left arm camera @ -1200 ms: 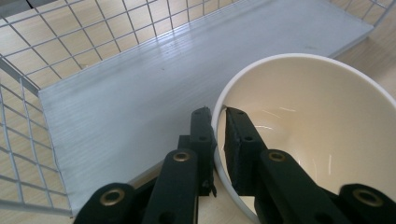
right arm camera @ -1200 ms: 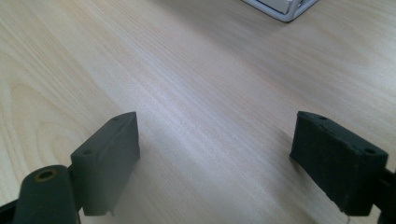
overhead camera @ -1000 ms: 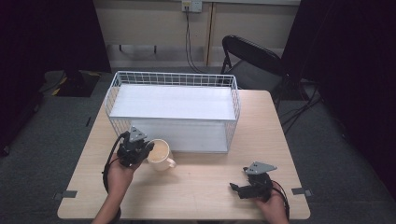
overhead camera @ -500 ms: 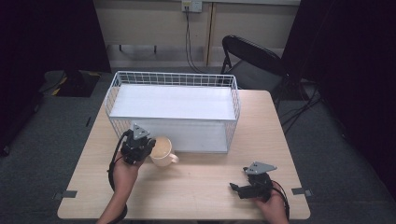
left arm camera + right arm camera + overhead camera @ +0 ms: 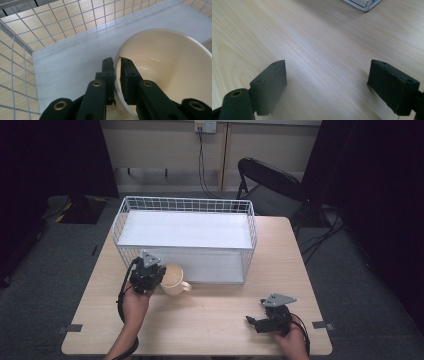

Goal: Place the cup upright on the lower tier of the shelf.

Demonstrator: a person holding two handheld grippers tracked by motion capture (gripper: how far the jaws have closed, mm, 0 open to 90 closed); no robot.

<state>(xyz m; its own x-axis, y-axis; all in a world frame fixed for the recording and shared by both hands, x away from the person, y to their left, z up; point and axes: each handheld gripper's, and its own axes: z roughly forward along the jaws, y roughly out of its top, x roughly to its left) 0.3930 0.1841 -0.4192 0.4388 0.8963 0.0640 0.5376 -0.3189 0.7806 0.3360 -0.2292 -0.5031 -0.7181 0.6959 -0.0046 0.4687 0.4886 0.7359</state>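
We see the left hand-held gripper (image 5: 159,280) clamped on the rim of a cream cup (image 5: 173,279), one jaw outside the wall and one inside, as the left gripper view shows with the jaws nearly together around the thin rim (image 5: 117,75). The cup sits just at the front wall of the white wire basket (image 5: 186,205), towards its 7 o'clock corner; whether it rests on the tabletop (image 5: 210,320) or is lifted we cannot tell. Its handle points towards 4 o'clock in the high view. In the left gripper view the basket's white floor (image 5: 70,62) and wire mesh lie beyond the cup (image 5: 170,65).

The right hand-held gripper (image 5: 252,321) is at about 5 o'clock on the tabletop, well apart from the cup and basket, jaws pointing towards 9 o'clock. Its jaws are spread wide with only bare wood (image 5: 324,50) between them, and a corner of the basket (image 5: 362,5) shows at 12 o'clock in its view.

A black folding chair (image 5: 270,185) stands beyond the tabletop at about 1 o'clock.
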